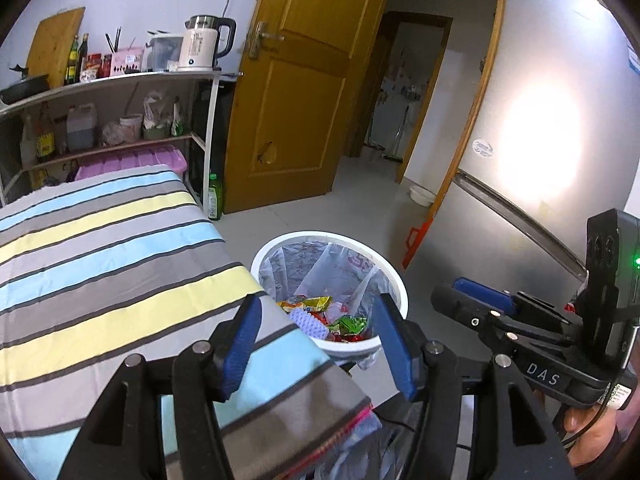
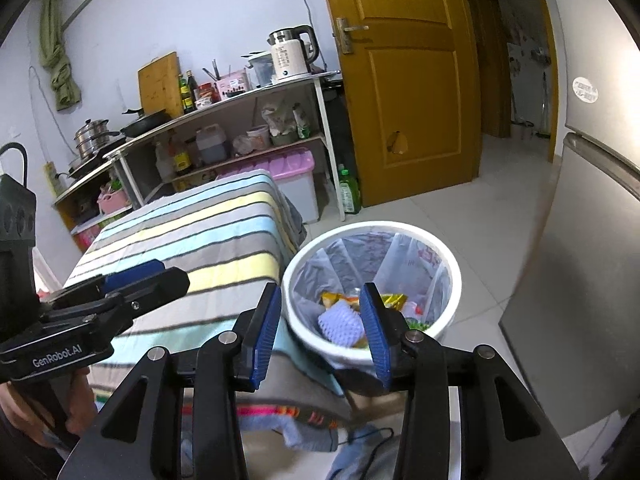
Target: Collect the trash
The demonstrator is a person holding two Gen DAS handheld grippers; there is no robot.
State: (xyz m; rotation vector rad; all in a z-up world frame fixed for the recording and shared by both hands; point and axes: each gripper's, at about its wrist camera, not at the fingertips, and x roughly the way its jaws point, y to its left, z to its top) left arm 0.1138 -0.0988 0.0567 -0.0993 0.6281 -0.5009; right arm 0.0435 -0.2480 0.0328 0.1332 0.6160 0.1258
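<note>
A white round trash bin (image 1: 394, 276) (image 2: 450, 264) with a clear bag liner stands on the floor beside the striped table. Inside lie several colourful wrappers (image 1: 320, 304) (image 2: 394, 301) and a pale purple foam net (image 1: 308, 322) (image 2: 340, 322). My left gripper (image 1: 318, 324) is open and empty, over the table's corner next to the bin. My right gripper (image 2: 322, 316) is open and empty, above the near rim of the bin. Each gripper shows in the other view, the right one (image 1: 472, 294) and the left one (image 2: 152, 272).
The table has a striped cloth (image 1: 100, 248) (image 2: 192, 232). A shelf rack (image 1: 120, 80) (image 2: 240, 96) with a kettle, bottles and pans stands behind. A brown door (image 1: 304, 80) (image 2: 404, 80) is open. A silver fridge (image 1: 560, 120) (image 2: 592, 280) is at right.
</note>
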